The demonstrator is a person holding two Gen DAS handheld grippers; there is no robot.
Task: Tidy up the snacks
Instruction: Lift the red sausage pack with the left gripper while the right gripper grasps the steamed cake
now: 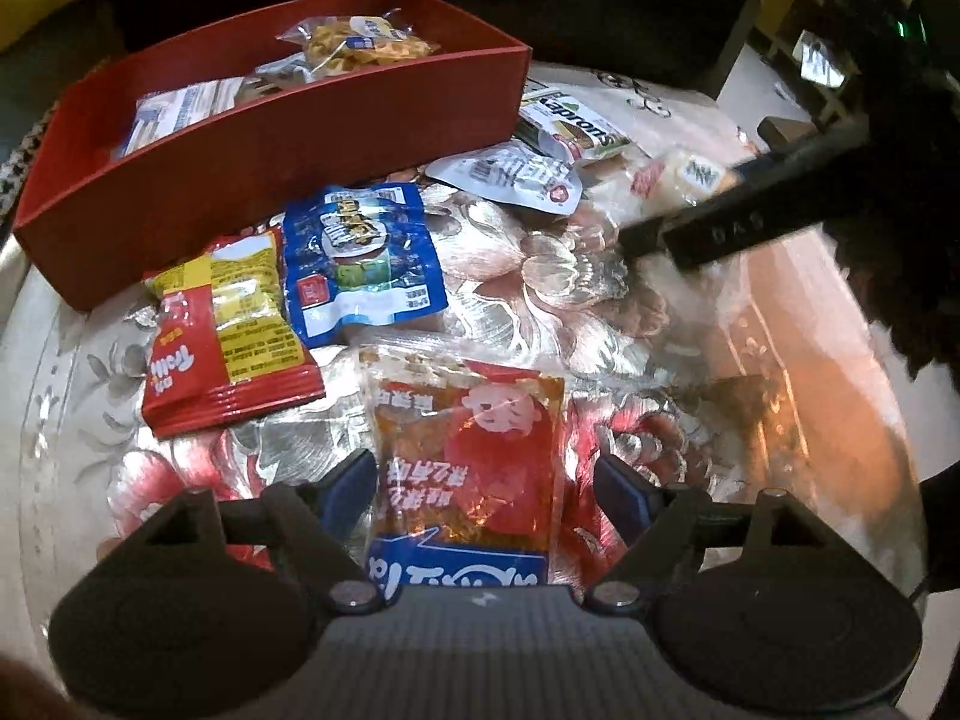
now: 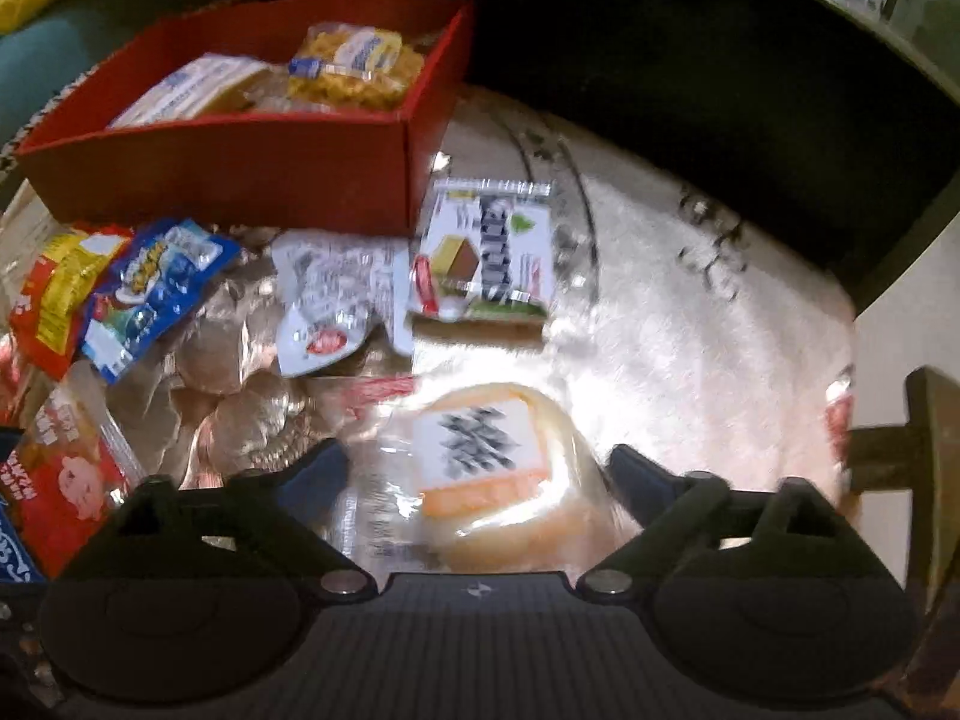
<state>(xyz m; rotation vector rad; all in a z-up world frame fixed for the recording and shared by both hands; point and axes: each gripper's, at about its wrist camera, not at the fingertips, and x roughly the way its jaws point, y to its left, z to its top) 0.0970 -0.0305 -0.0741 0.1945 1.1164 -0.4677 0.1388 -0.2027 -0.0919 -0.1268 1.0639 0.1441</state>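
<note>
Left gripper [image 1: 480, 492] spread over the red sachet [image 1: 468, 438] flat on the bench [image 1: 810, 300], fingers [image 1: 345, 489] clear either side, ready to pinch. Right gripper [image 2: 480, 480] likewise agape around the orange pack [image 2: 486, 462], nothing gripped. Red box [image 1: 270, 138] just behind, already part-filled, handy for drop-offs.

Round table [image 1: 600, 276] under glossy floral cover, bearing a red box [image 1: 300, 144], scattered snack packets, a wrapped cake [image 2: 498, 468]

One red box [image 1: 288, 138], roughly three packets inside [image 1: 360, 42], six snack packets on the table [image 1: 360, 258].
</note>
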